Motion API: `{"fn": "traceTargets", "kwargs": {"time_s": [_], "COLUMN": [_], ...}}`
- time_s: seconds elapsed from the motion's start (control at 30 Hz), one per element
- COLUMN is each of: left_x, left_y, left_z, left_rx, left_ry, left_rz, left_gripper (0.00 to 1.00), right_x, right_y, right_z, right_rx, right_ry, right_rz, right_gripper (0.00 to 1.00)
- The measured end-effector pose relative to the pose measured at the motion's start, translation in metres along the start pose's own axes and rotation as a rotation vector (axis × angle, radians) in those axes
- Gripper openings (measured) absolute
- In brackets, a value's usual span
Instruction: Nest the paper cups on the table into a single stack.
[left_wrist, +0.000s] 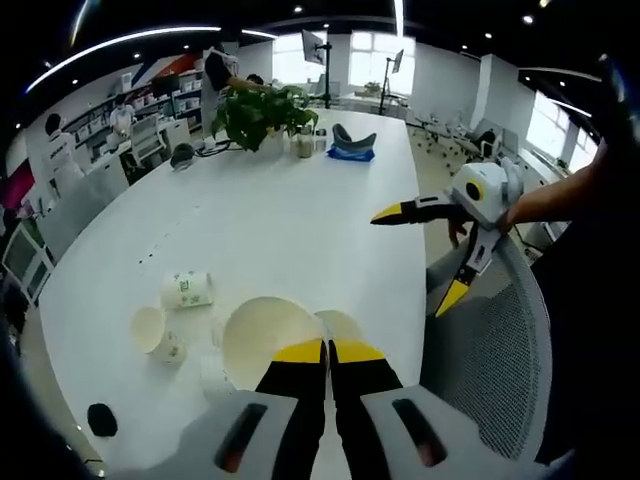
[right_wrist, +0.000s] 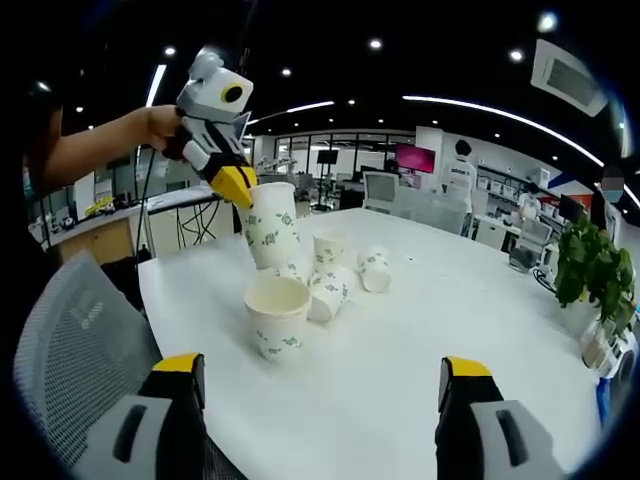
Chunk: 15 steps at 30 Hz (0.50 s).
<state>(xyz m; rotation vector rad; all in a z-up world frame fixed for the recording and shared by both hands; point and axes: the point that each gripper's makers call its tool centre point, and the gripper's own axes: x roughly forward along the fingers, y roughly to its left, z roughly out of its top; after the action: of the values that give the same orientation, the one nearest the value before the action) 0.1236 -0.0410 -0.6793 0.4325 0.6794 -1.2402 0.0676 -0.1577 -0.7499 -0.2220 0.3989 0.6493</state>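
Left gripper view, near field: my left gripper (left_wrist: 327, 351), its yellow-tipped jaws drawn together on the rim of a paper cup (left_wrist: 268, 335), whose open mouth faces the camera. Beside it, a second cup mouth (left_wrist: 343, 324) shows just right of the jaws; whether it touches the held cup cannot be told.

Left of these, on the white table (left_wrist: 280, 230): one cup lying on its side with its mouth showing (left_wrist: 155, 332), and beyond it another printed cup lying on its side (left_wrist: 187, 290). At the near left, a small dark object (left_wrist: 101, 419) rests on the table. At the right, over the table edge and a grey mesh chair (left_wrist: 492, 355), my right gripper (left_wrist: 427, 256) is carrying nothing, jaws spread wide.

Far field: a potted plant (left_wrist: 260, 112) and a blue object (left_wrist: 352, 144) at the table's far end.

Right gripper view, near field: my right gripper (right_wrist: 320, 385), jaws wide apart, nothing between them. Mid field: an upright cup (right_wrist: 277, 315) standing on the table (right_wrist: 420, 330). Behind it, my left gripper (right_wrist: 240, 190) holds the lifted cup (right_wrist: 270, 225) by its rim, tilted, above the table. Just beyond lie further cups: one on its side (right_wrist: 330, 290), one upright (right_wrist: 328, 248), one on its side farther right (right_wrist: 375, 268). At the far right edge, the plant (right_wrist: 592, 268).
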Motion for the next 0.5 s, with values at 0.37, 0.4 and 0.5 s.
{"fn": "traceTargets", "kwargs": {"time_s": [0.37,0.4,0.5], "left_x": [0.016,0.016,0.017], "left_y": [-0.009,-0.009,-0.011], "left_z": [0.001,0.001,0.001], "left_rx": [0.003,0.007,0.019], "left_ry": [0.019,0.021,0.029], "left_rz": [-0.041,-0.042,-0.041], "left_gripper": [0.0,0.0,0.0], "right_x": [0.0,0.0,0.0], "right_y": [0.0,-0.001,-0.001], "right_z": [-0.002,-0.002,-0.003], "right_rx": [-0.005,-0.005,-0.004], "right_ry": [0.007,0.006,0.007], "right_rz": [0.0,-0.001,-0.002], "right_gripper": [0.98,0.98,0.98]}}
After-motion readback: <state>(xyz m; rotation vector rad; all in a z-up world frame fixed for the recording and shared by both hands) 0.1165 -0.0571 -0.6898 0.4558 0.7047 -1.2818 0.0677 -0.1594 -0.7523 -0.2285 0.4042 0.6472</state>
